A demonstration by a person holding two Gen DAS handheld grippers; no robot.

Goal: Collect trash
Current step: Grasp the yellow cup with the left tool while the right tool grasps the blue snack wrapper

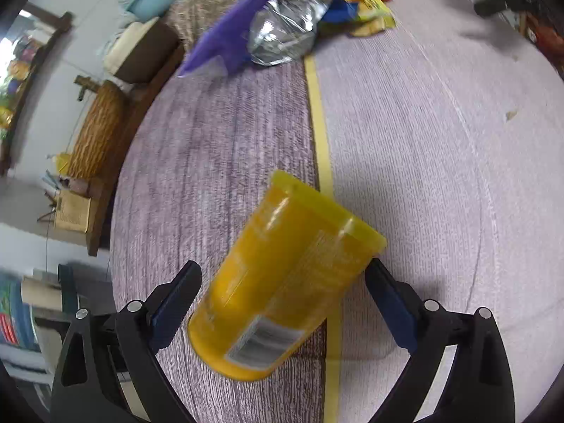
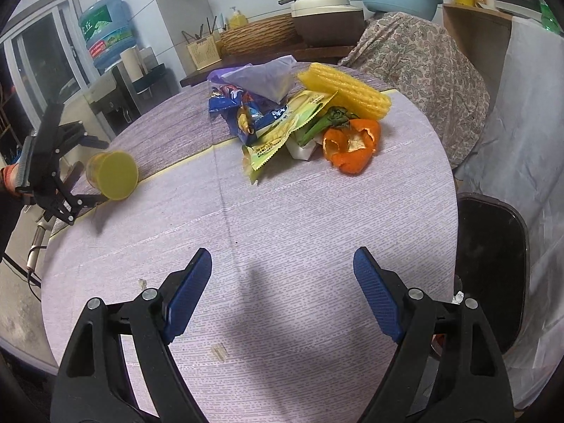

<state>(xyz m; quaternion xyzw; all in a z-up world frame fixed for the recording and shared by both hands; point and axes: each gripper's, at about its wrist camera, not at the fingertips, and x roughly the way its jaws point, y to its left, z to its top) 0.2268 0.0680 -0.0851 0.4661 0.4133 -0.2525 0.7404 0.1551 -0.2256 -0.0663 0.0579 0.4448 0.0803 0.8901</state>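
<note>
My left claw [image 1: 282, 282] is spread wide around the yellow plastic canister with its yellow lid [image 1: 282, 282], which lies on its side near the left edge of the round, cloth-covered counter [image 1: 423, 141]. The dark blue pads stand to either side of the canister. The right-hand pad looks close to the lid's rim and the left one has a visible gap, so I am straddling the canister, not gripping it. The right wrist view agrees: the left claw [image 2: 90, 172] brackets the canister [image 2: 112, 174] with its fingers apart.

My right claw [image 2: 282, 289] is wide too and holds nothing, hanging over a bare stretch of counter [image 2: 282, 211].

As I judge it, little of the collecting is done. At the far side a heap of rubbish is untouched: a purple and silver foil packet [image 2: 257, 77], a blue crumpled snack wrapper [image 2: 232, 109], a yellow-green sachet with a zigzag edge [image 2: 278, 130], a yellow ridged foam piece [image 2: 345, 91], green stalks [image 2: 324, 121] and curled orange peel [image 2: 352, 144]. A few small crumbs [image 2: 218, 350] lie nearer to me. I can see no bin or bag for certain; a dark round-cornered shape beside the counter on the right could be one, but I cannot tell. The canister looks like the first item to take, and everything else remains.
</note>
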